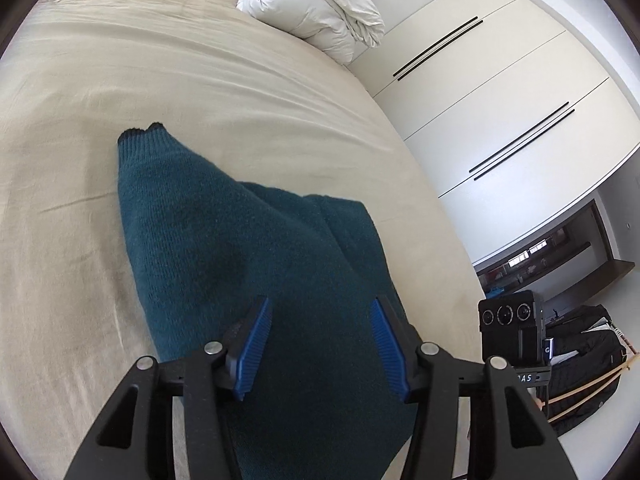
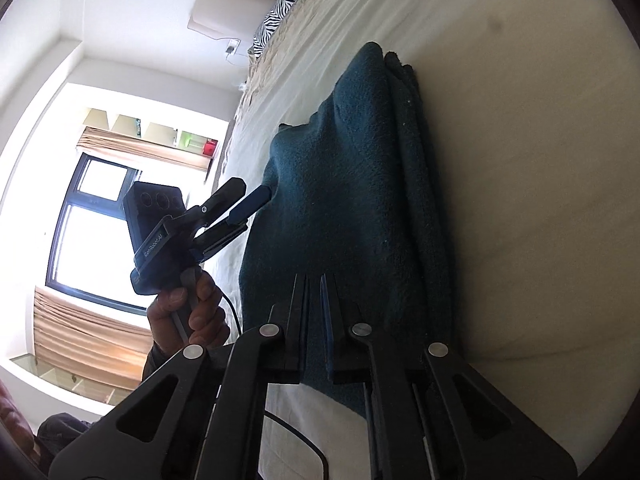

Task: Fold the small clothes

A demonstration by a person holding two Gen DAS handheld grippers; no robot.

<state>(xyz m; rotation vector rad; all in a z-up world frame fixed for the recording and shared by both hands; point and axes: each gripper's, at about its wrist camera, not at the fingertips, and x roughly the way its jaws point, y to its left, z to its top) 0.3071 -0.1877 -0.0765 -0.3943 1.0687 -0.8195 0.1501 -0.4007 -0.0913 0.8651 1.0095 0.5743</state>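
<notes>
The right gripper (image 2: 316,280) fills the bottom of its own view, its 2 black arms converging on a pair of fingers that are pressed together with a pinch of the teal sweater (image 2: 352,184) clamped between them at the garment's near edge. The left gripper (image 1: 318,312) sits nearest its own camera, its 2 blue pads (image 1: 256,344) standing apart and tilted down over the knit, with cloth spread under and between them; whether the pads touch the fabric cannot be told from that view.

The bed (image 1: 120,80), covered in a beige sheet, takes up most of both views. The sweater lies on it in a bunched heap, a cuffed sleeve end (image 1: 140,136) pointing away from the left camera and several layers stacked along one side in the right view. A white duvet (image 1: 316,8) is piled at the far end, and a zebra-print pillow (image 2: 280,12) lies near the headboard. White wardrobe doors (image 1: 500,92) stand beside the bed.

In the right view a hand (image 2: 188,312) grips the handle of the left gripper from below, fingers wrapped around it, its tips angled toward the sweater's edge.
</notes>
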